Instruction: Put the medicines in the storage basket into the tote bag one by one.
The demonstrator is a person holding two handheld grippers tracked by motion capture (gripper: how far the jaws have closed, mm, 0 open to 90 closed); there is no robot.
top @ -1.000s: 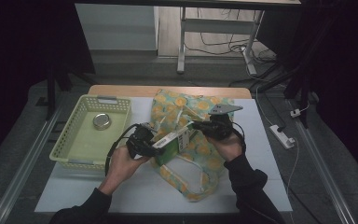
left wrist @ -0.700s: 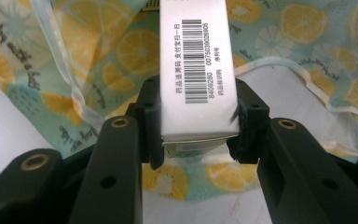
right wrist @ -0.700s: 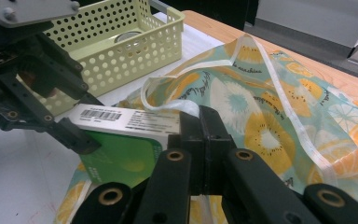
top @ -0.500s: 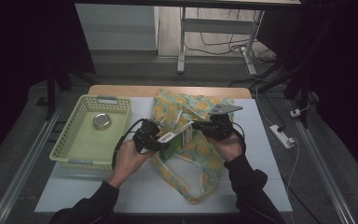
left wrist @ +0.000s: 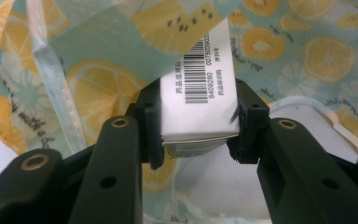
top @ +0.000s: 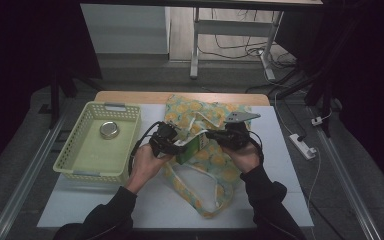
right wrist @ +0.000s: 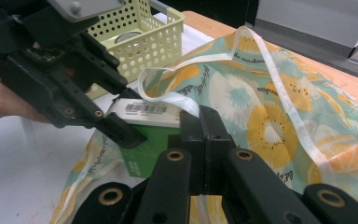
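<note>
progress over the last second is a short sideways carry: the left gripper (top: 176, 143), which a second ago held its box out over the open middle of the fruit-print bag (top: 207, 165), now sits closer to the right gripper (top: 211, 135), and the box (top: 192, 146) has come with it. the box is white on its barcode face and green on the side, and in the left gripper view it is pinched across its width between the two black pads (left wrist: 151, 126), its far end pointing into the bag's fabric (left wrist: 121, 79). the right gripper has stayed put, its jaws pressed together on the bag's pale handle strap (right wrist: 168, 100), which loops up just beside the box (right wrist: 144, 122) in the right gripper view; this lifts the bag's edge. the left gripper (right wrist: 116, 126) shows there too, its pads clamped on the box's end.

what the shift means, as a judgement: the box is now lined up at the bag's raised mouth rather than hovering over it, so the packing step looks close to its end, with the push inside and the release not yet done. the strap lies very near the box's leading corner and could snag it.

off to the side, the yellow-green basket (top: 125, 112) stands on the white table (top: 105, 210) with a small round tin (top: 109, 130) in it, well apart from both grippers.
</note>
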